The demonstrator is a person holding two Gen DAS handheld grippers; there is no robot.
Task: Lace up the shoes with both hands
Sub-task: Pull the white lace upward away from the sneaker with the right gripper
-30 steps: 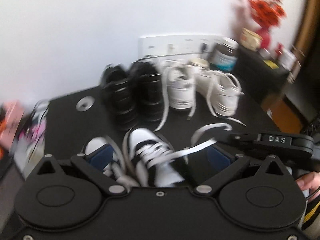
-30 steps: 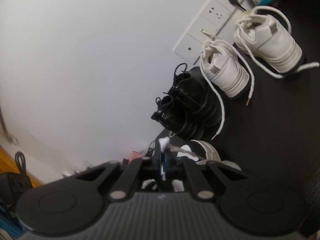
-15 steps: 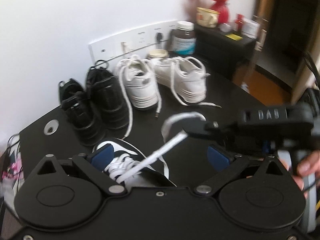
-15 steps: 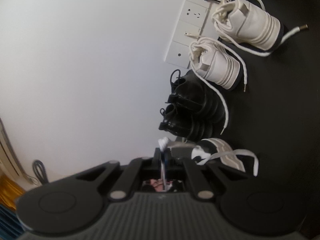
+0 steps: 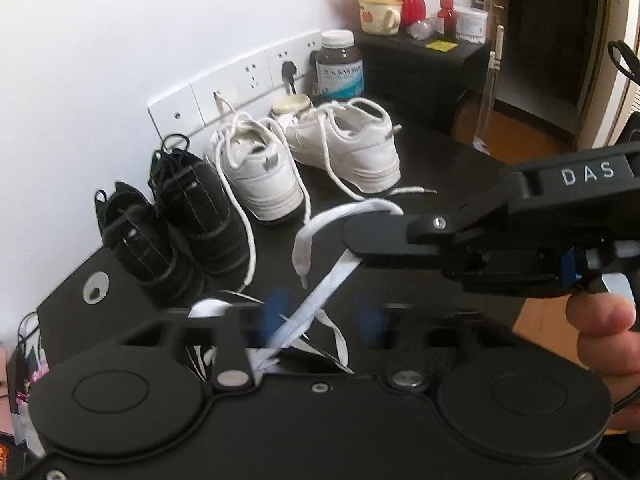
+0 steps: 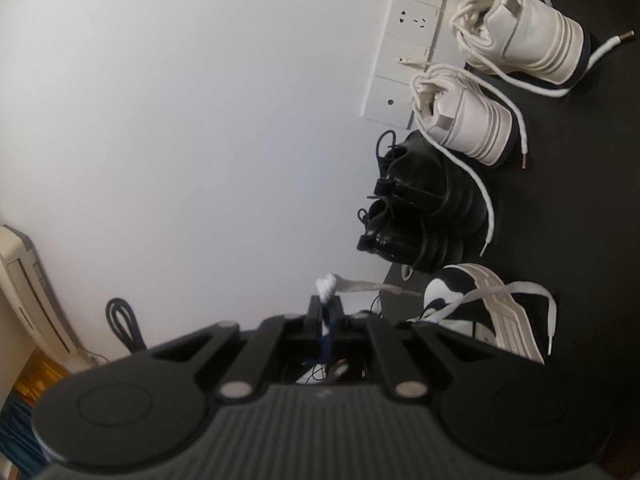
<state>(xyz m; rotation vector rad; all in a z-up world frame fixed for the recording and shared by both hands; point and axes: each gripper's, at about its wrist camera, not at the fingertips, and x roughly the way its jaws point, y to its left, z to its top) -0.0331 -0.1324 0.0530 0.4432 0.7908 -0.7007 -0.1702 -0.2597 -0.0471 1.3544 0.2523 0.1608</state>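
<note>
on the table [image 5: 440,160], a pair of black shoes [image 5: 176,216] sits left of a pair of white shoes [image 5: 304,160], sockets [image 5: 240,80] behind them, a sneaker [image 6: 488,312] in front.

1. The left gripper [image 5: 316,316] fingers [image 5: 274,314] are motion-blurred; whether their pads touch the lace [image 5: 320,292] cannot be told.
2. The near shoe [image 5: 212,308] is mostly hidden behind that gripper's body.
3. The bottle [image 5: 339,66] label print is too small to read.
4. The right gripper [image 6: 325,306] hides the lace where it is pinched.
</note>
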